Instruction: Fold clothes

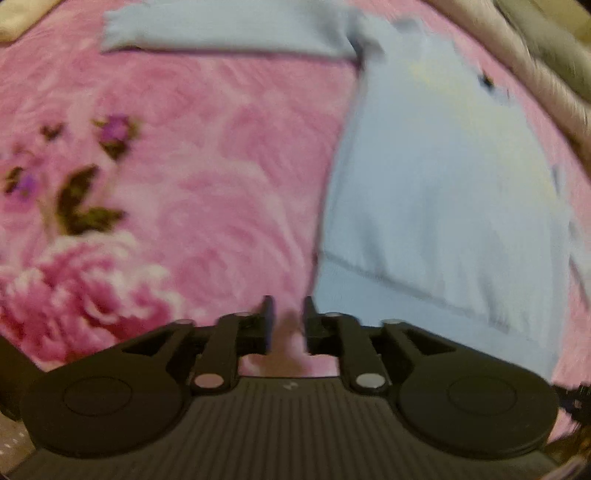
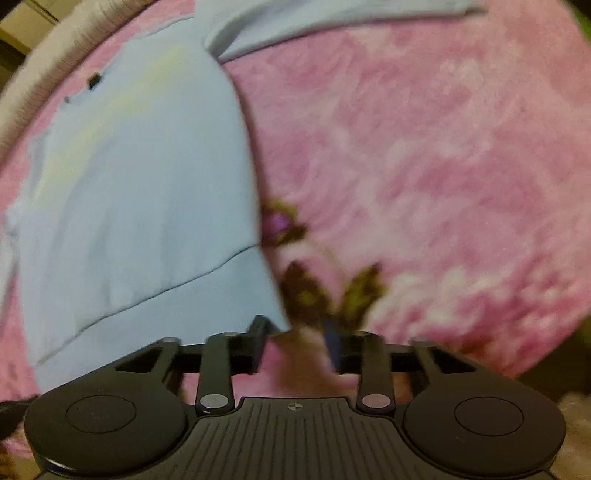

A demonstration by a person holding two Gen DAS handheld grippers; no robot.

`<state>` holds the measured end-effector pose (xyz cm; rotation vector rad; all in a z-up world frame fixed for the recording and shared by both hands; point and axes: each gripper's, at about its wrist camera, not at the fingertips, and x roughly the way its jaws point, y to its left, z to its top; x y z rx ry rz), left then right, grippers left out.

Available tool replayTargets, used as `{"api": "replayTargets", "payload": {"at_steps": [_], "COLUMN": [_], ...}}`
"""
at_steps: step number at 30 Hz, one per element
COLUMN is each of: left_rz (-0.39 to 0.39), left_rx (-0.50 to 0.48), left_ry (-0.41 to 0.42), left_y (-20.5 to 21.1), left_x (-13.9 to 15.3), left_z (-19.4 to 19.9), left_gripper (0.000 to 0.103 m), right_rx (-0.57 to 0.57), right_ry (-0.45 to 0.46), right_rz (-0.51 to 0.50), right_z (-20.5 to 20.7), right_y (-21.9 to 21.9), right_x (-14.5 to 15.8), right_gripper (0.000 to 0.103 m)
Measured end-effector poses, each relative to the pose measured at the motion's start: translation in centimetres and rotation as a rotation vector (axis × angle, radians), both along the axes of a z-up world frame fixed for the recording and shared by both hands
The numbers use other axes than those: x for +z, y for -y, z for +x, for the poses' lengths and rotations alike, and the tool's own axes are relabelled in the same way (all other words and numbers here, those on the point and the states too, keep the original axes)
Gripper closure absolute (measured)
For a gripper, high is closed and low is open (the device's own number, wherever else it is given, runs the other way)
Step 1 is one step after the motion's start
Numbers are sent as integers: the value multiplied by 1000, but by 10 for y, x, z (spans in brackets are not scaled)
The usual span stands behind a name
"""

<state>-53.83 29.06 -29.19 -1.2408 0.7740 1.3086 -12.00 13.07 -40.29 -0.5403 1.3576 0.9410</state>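
A light blue long-sleeved sweater point(image 1: 436, 192) lies flat on a pink flowered blanket point(image 1: 207, 177). One sleeve point(image 1: 221, 29) stretches out to the left at the top. My left gripper point(image 1: 288, 314) is open and empty, just left of the sweater's bottom hem corner. In the right wrist view the sweater point(image 2: 140, 192) fills the left half, with its other sleeve point(image 2: 332, 22) across the top. My right gripper point(image 2: 295, 332) is open and empty at the hem's right corner. Both views are blurred.
The pink blanket point(image 2: 443, 166) carries a printed flower pattern point(image 1: 81, 192). A pale fuzzy edge point(image 1: 546, 92) borders the blanket beyond the sweater's collar. A beige cloth point(image 1: 18, 18) shows at the far top left.
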Motion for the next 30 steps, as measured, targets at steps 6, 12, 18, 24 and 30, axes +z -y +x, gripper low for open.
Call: {"api": "replayTargets", "payload": {"at_steps": [6, 12, 18, 24, 30], "left_rz": [121, 191, 123, 399, 352], "left_rx": [258, 509, 768, 467, 303], "left_ry": [75, 95, 203, -63, -313], "left_y": [-52, -131, -169, -162, -127], "left_x": [12, -2, -47, 4, -5], "left_z": [-76, -151, -193, -166, -165], "left_gripper": [76, 76, 76, 95, 92], "right_rx": [-137, -171, -127, -153, -130], "right_ry": [28, 9, 45, 55, 52], "right_rz": [29, 18, -31, -82, -95], "right_z": [14, -8, -35, -43, -46], "right_y": [-25, -55, -80, -94, -99], "right_x": [23, 33, 22, 14, 13], "right_gripper": [55, 55, 55, 55, 55]}}
